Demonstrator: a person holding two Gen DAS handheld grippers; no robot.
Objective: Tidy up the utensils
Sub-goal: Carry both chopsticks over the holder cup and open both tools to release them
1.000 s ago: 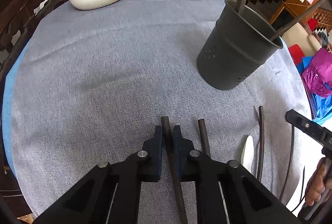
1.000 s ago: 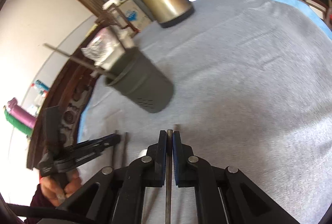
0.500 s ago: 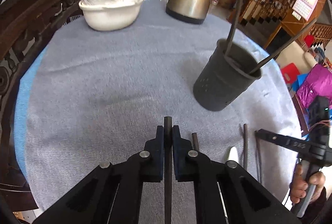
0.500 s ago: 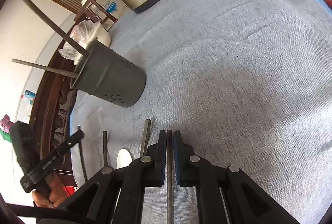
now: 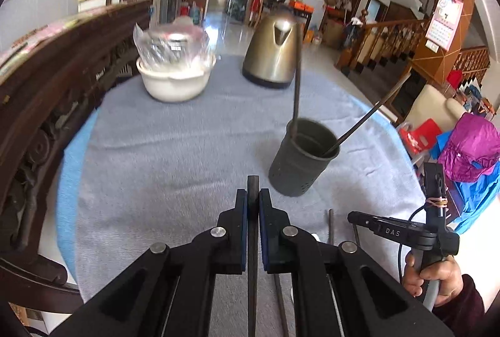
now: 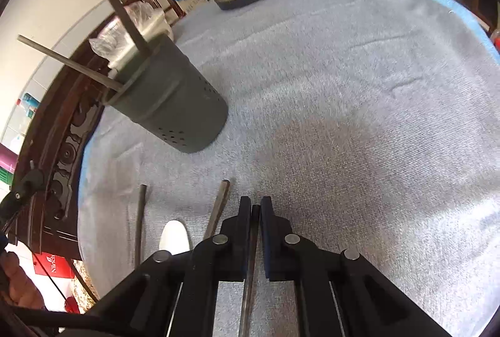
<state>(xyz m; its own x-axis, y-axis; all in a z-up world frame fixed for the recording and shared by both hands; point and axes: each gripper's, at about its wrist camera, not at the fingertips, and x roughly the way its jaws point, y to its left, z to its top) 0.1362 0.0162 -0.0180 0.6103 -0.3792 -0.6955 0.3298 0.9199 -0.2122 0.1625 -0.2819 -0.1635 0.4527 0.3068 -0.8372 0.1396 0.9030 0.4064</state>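
Observation:
My left gripper (image 5: 252,199) is shut on a dark utensil handle (image 5: 252,259) and holds it above the grey tablecloth, just left of and in front of the dark perforated utensil holder (image 5: 301,165). Two dark handles stick up out of the holder. My right gripper (image 6: 255,213) is shut on a thin dark utensil handle (image 6: 250,274), low over the cloth. The holder (image 6: 175,112) stands ahead to its left. Two dark handles (image 6: 218,208) and a white spoon (image 6: 174,235) lie on the cloth left of the right gripper. The right gripper also shows in the left wrist view (image 5: 403,230).
A brass-coloured kettle (image 5: 273,52) and a white bowl (image 5: 175,80) holding a plastic bag stand at the back of the round table. A dark carved wooden rail (image 5: 47,105) runs along the table's left side. The table edge is near on the right, beyond it a purple bag (image 5: 472,149).
My left gripper has lifted its utensil off the cloth and tilted up, so the room came into view. My right gripper has moved closer to the holder with its utensil still gripped.

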